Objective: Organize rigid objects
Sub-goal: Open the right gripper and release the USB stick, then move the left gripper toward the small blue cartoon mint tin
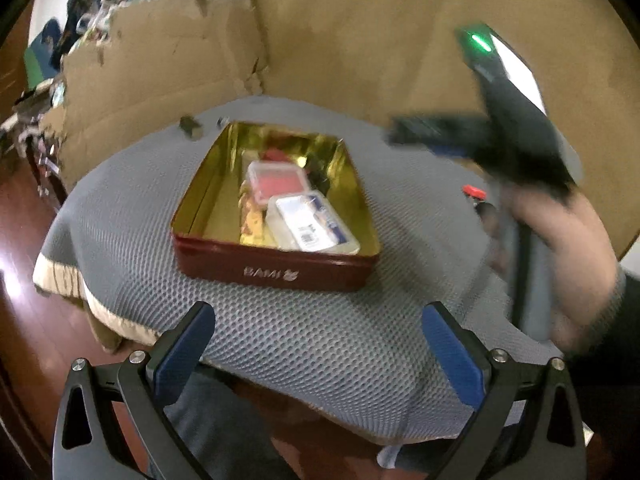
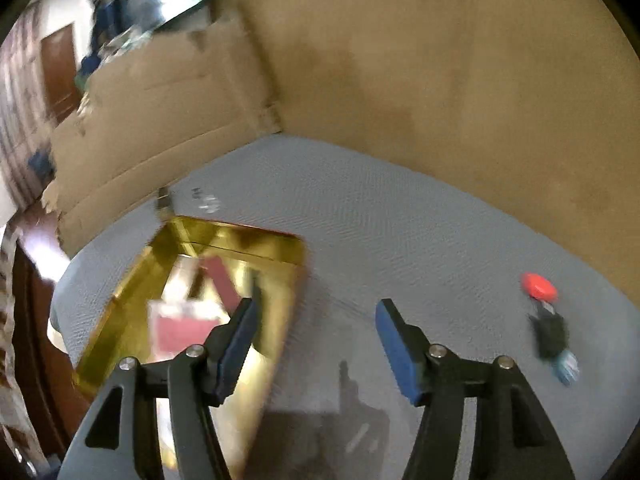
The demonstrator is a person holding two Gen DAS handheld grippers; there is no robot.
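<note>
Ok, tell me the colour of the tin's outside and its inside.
The tin is dark red outside and shiny gold inside, clearest in the left wrist view.

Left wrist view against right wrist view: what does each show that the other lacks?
Only the left wrist view shows the clear plastic cases sharply inside the tin, the lettering on its red front wall, the open left tool and the person's hand carrying the right tool.

Only the right wrist view shows the open right tool from behind, empty, and the small blue item beyond the black piece.

Both show the gold-lined tin, grey mesh cloth, cardboard wall and red cap.
</note>
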